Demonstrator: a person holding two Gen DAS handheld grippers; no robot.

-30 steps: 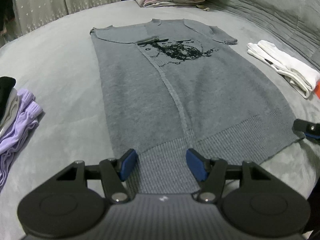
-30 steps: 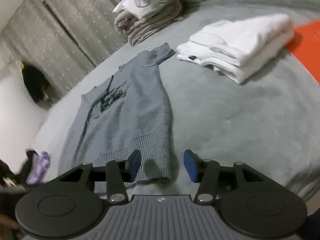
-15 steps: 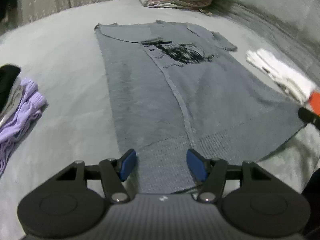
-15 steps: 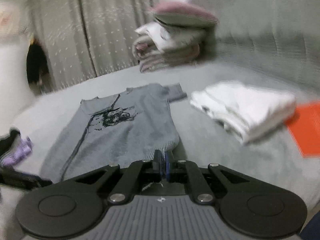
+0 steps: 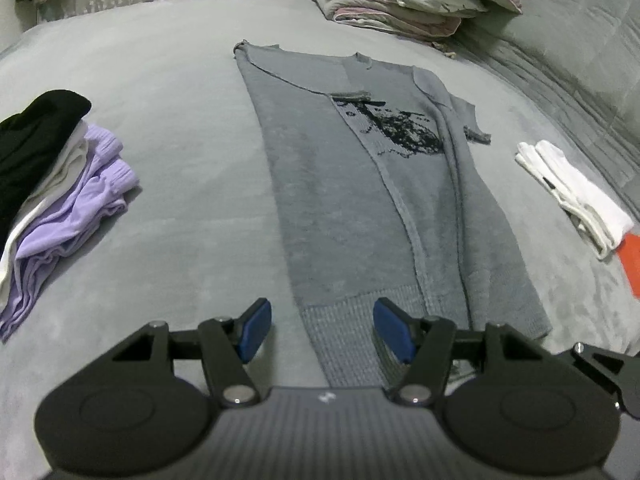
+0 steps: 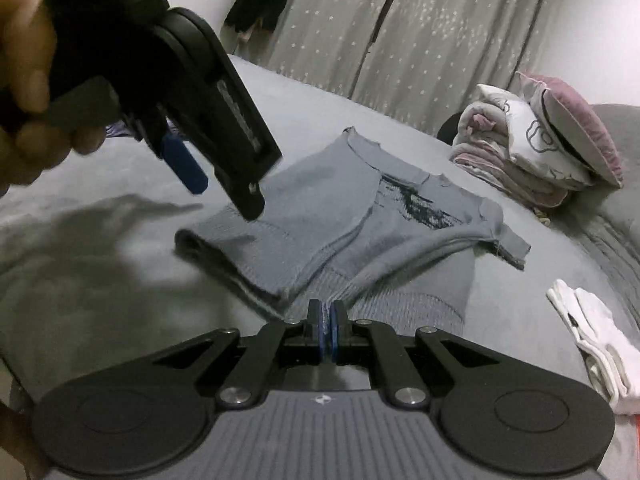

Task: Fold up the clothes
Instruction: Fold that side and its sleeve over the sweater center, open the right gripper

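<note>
A grey knit T-shirt (image 5: 352,200) with a black print lies flat on the grey bed (image 5: 180,140), its left side folded in. My left gripper (image 5: 320,332) hovers open over the ribbed hem, nothing between its blue pads. My right gripper (image 6: 328,320) is shut on the T-shirt's (image 6: 320,232) right hem edge and holds it lifted, so that side drapes inward as a raised fold. In the right wrist view a hand holds the left gripper at upper left, one of its blue pads (image 6: 184,164) above the hem. The right gripper's black body (image 5: 600,364) shows at lower right.
A folded white garment (image 5: 576,192) and an orange sheet (image 5: 632,260) lie right of the shirt. Lilac, white and black clothes (image 5: 72,200) are piled at the left. Stacked bedding and pillows (image 6: 540,152) sit at the bed's far end, with curtains (image 6: 400,40) behind.
My right gripper closed on the shirt's right hem, rolled, and carried it left over the shirt. The left gripper shifted slightly along the hem and stayed open.
</note>
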